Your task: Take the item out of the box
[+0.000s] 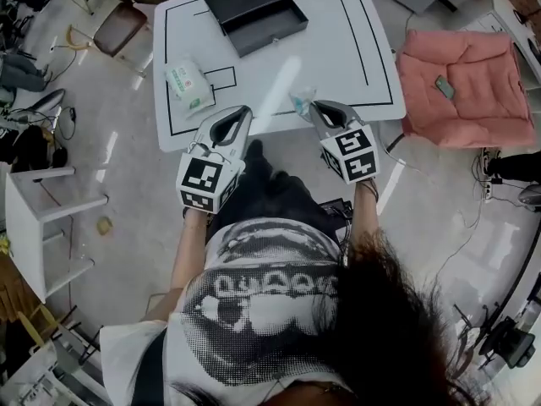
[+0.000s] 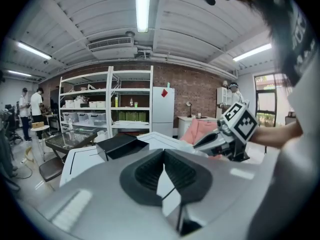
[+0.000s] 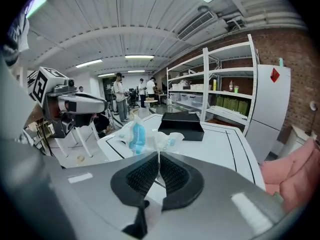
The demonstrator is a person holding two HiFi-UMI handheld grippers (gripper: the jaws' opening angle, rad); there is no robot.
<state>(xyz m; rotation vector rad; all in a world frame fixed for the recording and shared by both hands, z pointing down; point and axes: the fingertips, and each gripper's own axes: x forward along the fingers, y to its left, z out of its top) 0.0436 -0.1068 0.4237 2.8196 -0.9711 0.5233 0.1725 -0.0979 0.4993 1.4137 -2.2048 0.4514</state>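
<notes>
White table [image 1: 338, 53] w/ black box [image 1: 254, 11]; right gripper [image 3: 159, 156] pinches plastic packet [image 3: 136, 134].

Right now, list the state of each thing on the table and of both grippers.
black box: open, on the table, looks empty.
wipes packet: lying flat on the table, untouched.
small plastic packet: pinched in the right gripper, above the table's near edge.
right gripper: shut on the small plastic packet.
left gripper: shut, nothing between its jaws.
</notes>
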